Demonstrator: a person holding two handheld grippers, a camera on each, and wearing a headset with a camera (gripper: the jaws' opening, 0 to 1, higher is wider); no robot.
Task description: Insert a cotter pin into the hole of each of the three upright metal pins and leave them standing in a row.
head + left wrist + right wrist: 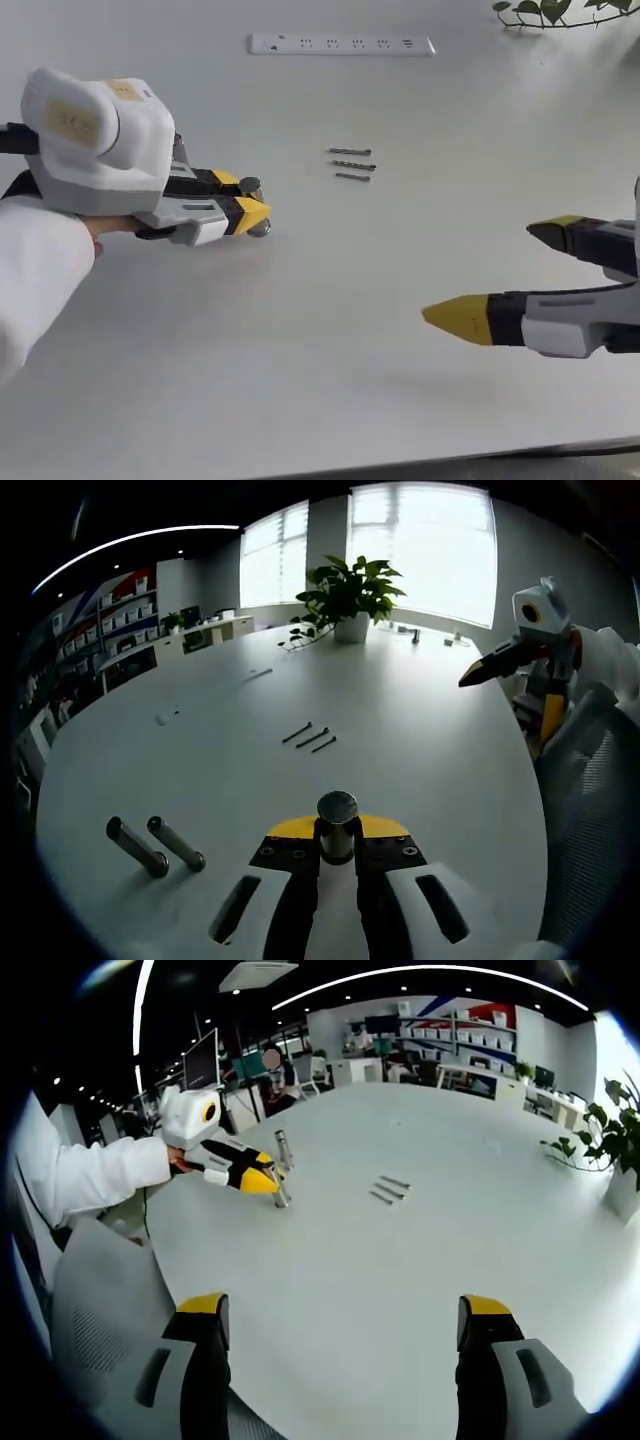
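Left gripper (337, 842) has its fingers clamped on a metal pin (337, 808) right at their tips, left of the cotter pins (351, 165); right gripper (482, 272) fingers spread wide, empty

Left gripper (337, 842) clamped on metal pin (337, 809), two pins (176, 843) (side by side) leftward

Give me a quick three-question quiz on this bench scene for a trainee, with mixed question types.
1. How many cotter pins lie on the table?
2. The left gripper is shut on: A) a metal pin, B) a cotter pin, C) nothing.
3. True or false: the right gripper is shut.
Key: 1. three; 2. A; 3. false, its jaws stand wide open.
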